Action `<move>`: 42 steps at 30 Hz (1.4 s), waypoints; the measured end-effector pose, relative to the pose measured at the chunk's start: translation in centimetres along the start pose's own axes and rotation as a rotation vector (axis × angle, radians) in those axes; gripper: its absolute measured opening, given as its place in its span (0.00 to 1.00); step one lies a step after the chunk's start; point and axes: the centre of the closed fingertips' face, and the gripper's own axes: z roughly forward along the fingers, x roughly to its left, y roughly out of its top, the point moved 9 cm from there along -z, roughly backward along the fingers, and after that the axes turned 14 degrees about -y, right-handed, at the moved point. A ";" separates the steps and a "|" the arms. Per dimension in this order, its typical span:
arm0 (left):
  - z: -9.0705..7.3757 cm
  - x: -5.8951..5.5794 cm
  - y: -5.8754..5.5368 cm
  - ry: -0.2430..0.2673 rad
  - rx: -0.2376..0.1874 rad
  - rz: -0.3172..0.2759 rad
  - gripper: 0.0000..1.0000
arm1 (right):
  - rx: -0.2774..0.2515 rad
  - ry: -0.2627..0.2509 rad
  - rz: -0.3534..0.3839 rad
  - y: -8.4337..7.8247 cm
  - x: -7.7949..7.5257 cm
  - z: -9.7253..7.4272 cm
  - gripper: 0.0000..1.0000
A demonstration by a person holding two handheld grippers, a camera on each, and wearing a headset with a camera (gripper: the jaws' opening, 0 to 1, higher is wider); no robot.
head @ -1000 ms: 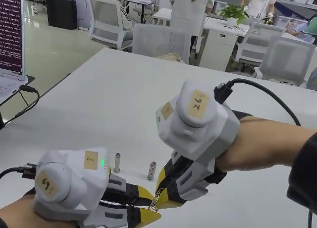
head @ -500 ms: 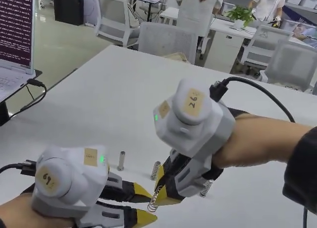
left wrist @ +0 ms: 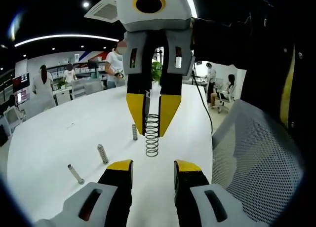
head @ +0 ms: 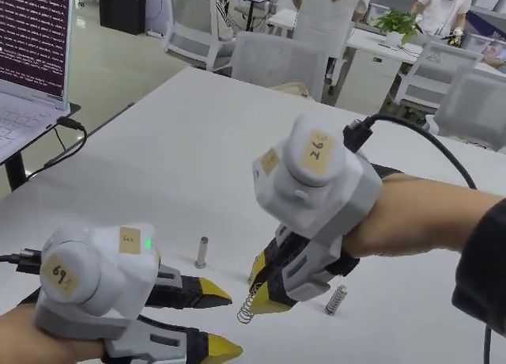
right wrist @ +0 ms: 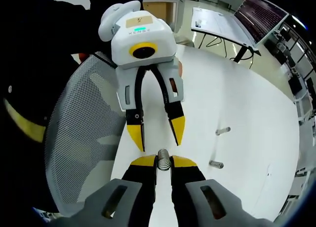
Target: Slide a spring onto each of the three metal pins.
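My right gripper [head: 261, 289] is shut on a loose spring [head: 247, 305], which hangs tilted just above the white table [head: 158, 158]. The left gripper [head: 229, 322] stands open a short way to the left of it, its jaws pointing at the spring. A bare metal pin [head: 202, 252] stands upright beyond the left gripper. A pin wearing a spring [head: 336, 299] stands to the right of the right gripper. In the left gripper view the held spring [left wrist: 152, 135] hangs ahead of my open left gripper [left wrist: 152, 169], with the bare pin [left wrist: 75, 173] and two spring-covered pins [left wrist: 102, 153] [left wrist: 134, 132] in a row at left.
A laptop [head: 32, 47] sits on a stand at the far left. Mesh office chairs [head: 273, 63] line the table's far edge, and people stand farther back. The right gripper's cable [head: 427, 138] arcs over the person's forearm.
The left gripper has drawn back to the left, away from the held spring, leaving a wider gap. The right gripper still holds the spring. The head camera has shifted.
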 end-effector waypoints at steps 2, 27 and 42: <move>-0.2 0.1 -0.1 0.014 -0.003 -0.009 0.32 | 0.001 -0.001 -0.002 0.1 -0.1 0.1 0.07; -3.9 0.4 -2.8 0.187 -0.012 -0.083 0.53 | -0.024 -0.015 0.012 0.5 -1.6 0.4 0.08; -5.4 0.3 -4.1 0.263 -0.008 -0.113 0.56 | -0.016 -0.017 0.012 0.4 -2.9 1.1 0.08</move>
